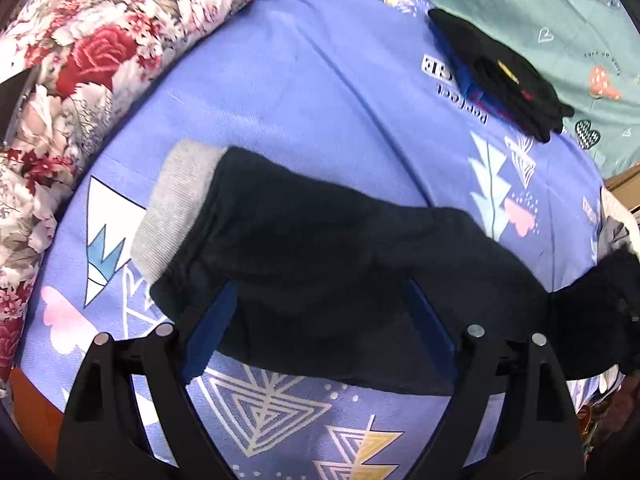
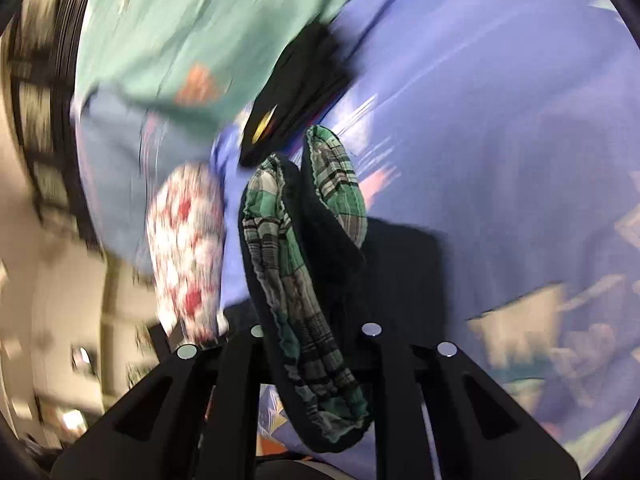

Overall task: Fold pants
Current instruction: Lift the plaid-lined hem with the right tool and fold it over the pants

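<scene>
Pants point(image 1: 320, 256) over left gripper point(image 1: 320, 312) fingertips.

In the right wrist view we see almost everything smeared by motion: the blue bedsheet point(image 2: 500, 140), the green cloth point(image 2: 180, 20) and the room at the left edge are only streaks. The prints on the sheet we cannot read there. The fingertips of the right gripper point(image 2: 316, 340) are hidden behind the plaid-lined waistband point(image 2: 288, 280), so the contact itself we cannot see. In the left wrist view the dark pants point(image 1: 320, 260) cover the tips of the blue fingers point(image 1: 212, 320), and the right edge cuts off their far end. The folded dark pile point(image 1: 500, 72) shows a small yellow mark, too small to tell.
</scene>
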